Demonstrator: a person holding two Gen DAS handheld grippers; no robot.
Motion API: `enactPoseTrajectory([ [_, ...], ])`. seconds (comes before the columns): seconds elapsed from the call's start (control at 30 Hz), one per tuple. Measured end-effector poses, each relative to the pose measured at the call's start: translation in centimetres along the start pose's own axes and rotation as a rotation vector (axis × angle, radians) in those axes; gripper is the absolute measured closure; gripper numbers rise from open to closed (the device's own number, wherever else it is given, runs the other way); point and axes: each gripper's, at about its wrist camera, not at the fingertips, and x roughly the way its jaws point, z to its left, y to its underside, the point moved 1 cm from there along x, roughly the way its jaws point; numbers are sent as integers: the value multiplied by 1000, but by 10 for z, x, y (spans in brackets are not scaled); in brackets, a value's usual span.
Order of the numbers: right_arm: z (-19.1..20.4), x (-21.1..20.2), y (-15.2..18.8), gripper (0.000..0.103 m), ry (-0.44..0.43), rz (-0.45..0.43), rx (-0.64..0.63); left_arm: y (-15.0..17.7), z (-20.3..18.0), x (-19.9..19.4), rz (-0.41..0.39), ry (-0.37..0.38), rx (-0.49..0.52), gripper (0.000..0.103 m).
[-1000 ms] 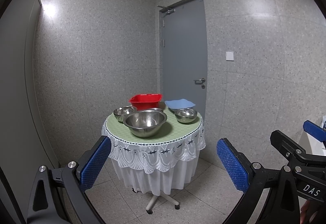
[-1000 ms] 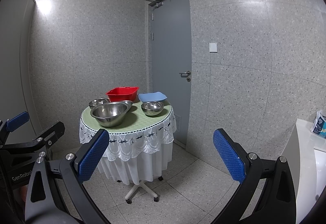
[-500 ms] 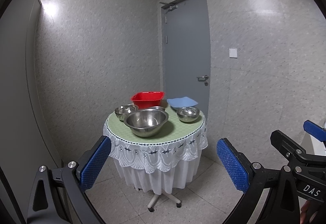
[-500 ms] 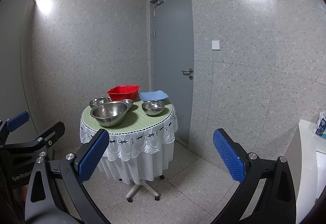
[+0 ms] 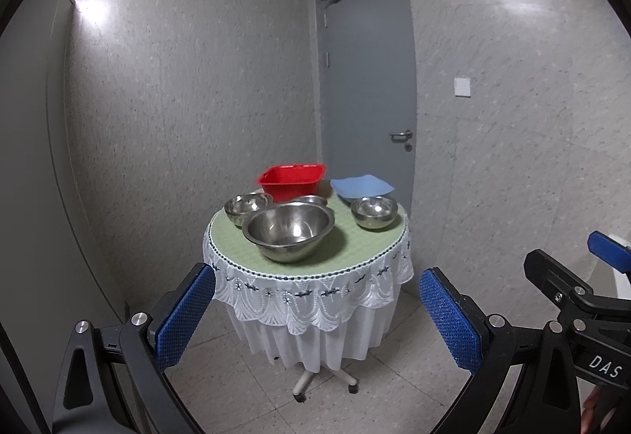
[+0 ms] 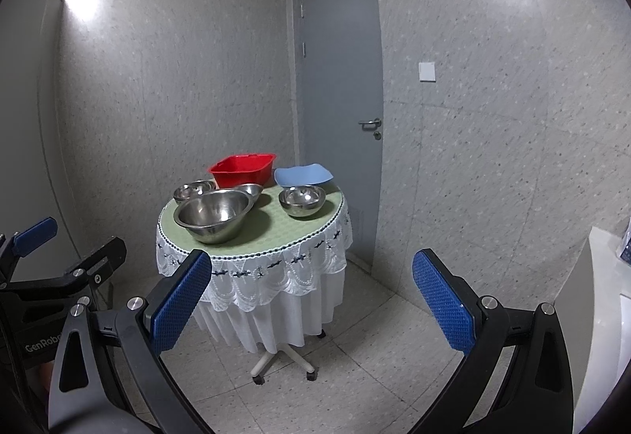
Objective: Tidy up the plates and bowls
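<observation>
A small round table (image 5: 355, 254) with a green top and white lace cloth stands ahead of both grippers. On it sit a large steel bowl (image 5: 290, 231), a small steel bowl (image 5: 246, 205) at its left, another small one (image 5: 374, 211) at its right, and a third (image 5: 313, 200) half hidden behind the large bowl. A red plastic basin (image 5: 294, 181) and a wavy blue plate (image 5: 363, 187) stand at the back. My left gripper (image 5: 315, 319) is open and empty, well short of the table. My right gripper (image 6: 311, 310) is also open and empty.
A grey door (image 5: 368, 87) is shut behind the table, with a wall switch (image 5: 462, 87) to its right. Speckled walls close in the corner. A white counter (image 6: 607, 315) stands at the right edge. The table rests on a wheeled base (image 5: 323, 380) on tiled floor.
Both views have tilted down and come a little closer to the table, which now sits lower in frame. Both grippers stay open; nothing on the table moved.
</observation>
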Motion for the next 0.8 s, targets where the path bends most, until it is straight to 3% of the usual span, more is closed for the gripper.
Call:
enactPoseTrajectory([
  [0.23,14,45,-2,0,1,47,0,-17,12,57,53,6,-7,1],
  [0.47,36,112,-15,0,21,91,14,-46,45,142,84,41,-10,1],
  [0.63,64,176,-32,0,23,147,46,-76,87,228,128,60,-4,1],
  [0.8,96,252,-48,0,19,233,88,-101,131,323,225,66,19,1],
])
